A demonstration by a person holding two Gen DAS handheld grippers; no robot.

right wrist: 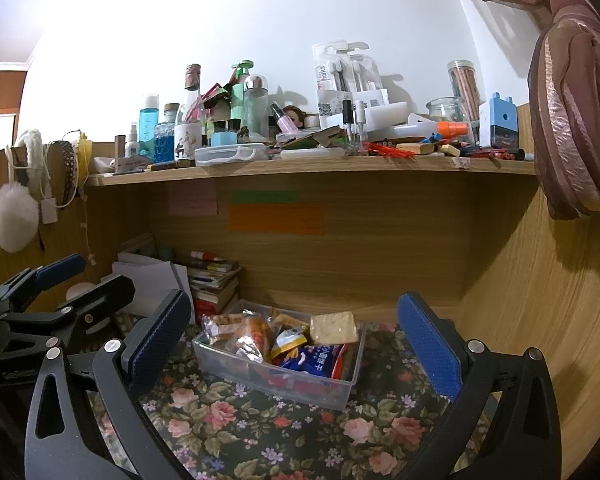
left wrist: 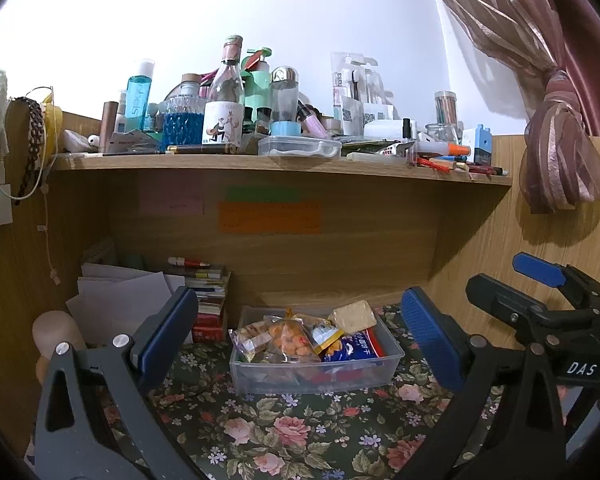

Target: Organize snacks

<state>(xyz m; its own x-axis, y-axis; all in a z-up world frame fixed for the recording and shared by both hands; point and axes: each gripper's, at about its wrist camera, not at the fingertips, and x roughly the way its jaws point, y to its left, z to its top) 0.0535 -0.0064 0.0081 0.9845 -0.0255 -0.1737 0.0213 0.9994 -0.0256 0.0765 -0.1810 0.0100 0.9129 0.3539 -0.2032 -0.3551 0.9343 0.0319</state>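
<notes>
A clear plastic bin (left wrist: 392,354) (right wrist: 350,376) stands on the floral cloth under the shelf. It holds several wrapped snacks: a pale cracker pack (left wrist: 354,316) (right wrist: 334,327), a blue bag (left wrist: 352,350) (right wrist: 314,362), an orange pack (left wrist: 292,338) (right wrist: 256,334) and a yellow sachet (right wrist: 288,340). My left gripper (left wrist: 300,332) is open and empty, in front of the bin. My right gripper (right wrist: 296,344) is open and empty, also in front of the bin. The right gripper shows at the right of the left wrist view (left wrist: 540,280); the left gripper shows at the left of the right wrist view (right wrist: 60,276).
A wooden shelf (left wrist: 280,164) (right wrist: 300,168) above is crowded with bottles, jars and pens. Books and papers (left wrist: 204,296) (right wrist: 212,284) are stacked at the back left. Wooden side walls close in both sides. A pink curtain (left wrist: 560,152) (right wrist: 576,120) hangs at the right.
</notes>
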